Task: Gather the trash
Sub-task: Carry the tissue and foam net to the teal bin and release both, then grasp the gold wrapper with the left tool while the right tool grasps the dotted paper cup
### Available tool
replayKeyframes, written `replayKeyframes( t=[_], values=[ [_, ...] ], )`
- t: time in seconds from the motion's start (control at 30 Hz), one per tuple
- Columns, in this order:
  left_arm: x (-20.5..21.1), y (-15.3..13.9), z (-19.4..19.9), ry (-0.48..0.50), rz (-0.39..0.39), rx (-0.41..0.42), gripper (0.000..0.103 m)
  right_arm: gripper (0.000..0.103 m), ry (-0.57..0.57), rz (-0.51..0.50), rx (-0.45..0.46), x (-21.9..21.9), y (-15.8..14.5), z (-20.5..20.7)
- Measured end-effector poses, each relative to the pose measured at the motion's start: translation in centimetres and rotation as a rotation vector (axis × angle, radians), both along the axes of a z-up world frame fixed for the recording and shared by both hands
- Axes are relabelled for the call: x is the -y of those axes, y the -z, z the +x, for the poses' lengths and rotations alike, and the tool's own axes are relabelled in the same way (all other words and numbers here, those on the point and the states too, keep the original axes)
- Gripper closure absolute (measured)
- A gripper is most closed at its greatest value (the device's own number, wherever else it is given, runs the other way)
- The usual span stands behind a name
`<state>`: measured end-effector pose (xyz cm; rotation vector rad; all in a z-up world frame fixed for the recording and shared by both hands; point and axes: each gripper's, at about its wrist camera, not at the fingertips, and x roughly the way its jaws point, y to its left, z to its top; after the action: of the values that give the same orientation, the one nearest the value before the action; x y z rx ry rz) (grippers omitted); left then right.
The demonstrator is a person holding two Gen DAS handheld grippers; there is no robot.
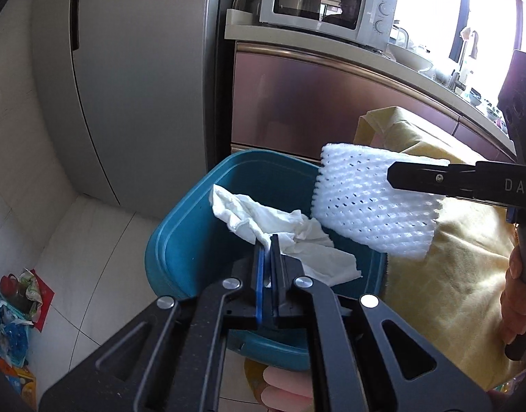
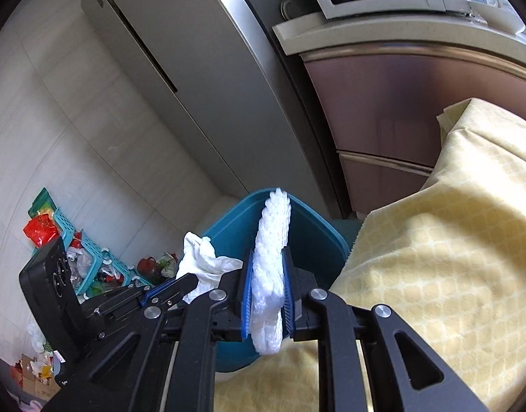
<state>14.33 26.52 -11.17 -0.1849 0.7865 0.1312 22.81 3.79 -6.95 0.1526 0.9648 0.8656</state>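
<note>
Landmark: the teal bin [image 1: 180,240], standing on the floor in front of the fridge [image 1: 135,79] and pressed against the yellow cloth [image 1: 451,261] that drapes the table edge.
Left claw [image 1: 269,250]: pinched almost closed on a crumpled white tissue [image 1: 280,230]; the tissue hangs over the bin's open mouth, near its middle.
Right claw [image 2: 268,281]: clamped on a white foam net sleeve [image 2: 273,240], the blue pads [image 2: 246,295] squeezing it flat; the sleeve sits over the bin's rim on the side nearest the yellow cloth, partly above the cloth and not yet fully over the opening.
Bin contents: I cannot see the bottom, so I can't tell what already lies inside.
Step in hand: by my reading, both pieces of trash are being brought to the bin for dropping.
Doing it well: the tissue looks ready to go; opening the left claw here should let it fall inside. The sleeve wants carrying further in toward the bin's middle first, since it is light and wide and could catch on the rim or slide down the cloth outside.
Release: open each claw fully, as the foam may cling to the ribbed pads; a small shake might be needed.
Also nearby: baskets of clutter [image 2: 91,257] on the floor, well apart from the bin on its fridge side.
</note>
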Motion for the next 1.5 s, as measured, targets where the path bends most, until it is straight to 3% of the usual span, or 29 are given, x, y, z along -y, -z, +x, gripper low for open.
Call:
replayKeyframes(
  t=[0.17, 0.37, 0.5, 0.7, 1.03, 1.33, 1.5],
  values=[
    [-0.1, 1.4, 0.6, -0.012, -0.019, -0.021, 0.094, 0.072, 0.016, -0.025, -0.017, -0.7, 0.8, 0.5],
    [0.8, 1.8, 0.2, -0.002, -0.034, -0.011, 0.087, 0.069, 0.027, -0.001, 0.001, 0.7, 0.4, -0.3],
    [2.1, 0.5, -0.7, 0.026, -0.032, 0.032, 0.082, 0.067, 0.019, 0.022, 0.044, 2.9, -0.6, -1.5],
    [6.2, -3.2, -2.5, 0.124, -0.023, 0.142, 0.066, 0.058, 0.055, 0.040, 0.146, 9.0, -2.6, -4.7],
    [16.8, -6.8, -3.4, 0.409, -0.048, 0.235, 0.054, 0.055, 0.306, 0.046, 0.265, 22.3, -4.3, -9.5],
    [26.6, -5.9, -1.3, 0.616, -0.075, 0.174, 0.046, 0.054, 0.574, 0.053, 0.247, 32.3, -3.1, -13.9],
    [29.7, -4.6, 1.9, 0.663, -0.083, 0.105, 0.040, 0.054, 0.693, 0.042, 0.211, 36.2, -1.8, -16.2]
  ],
)
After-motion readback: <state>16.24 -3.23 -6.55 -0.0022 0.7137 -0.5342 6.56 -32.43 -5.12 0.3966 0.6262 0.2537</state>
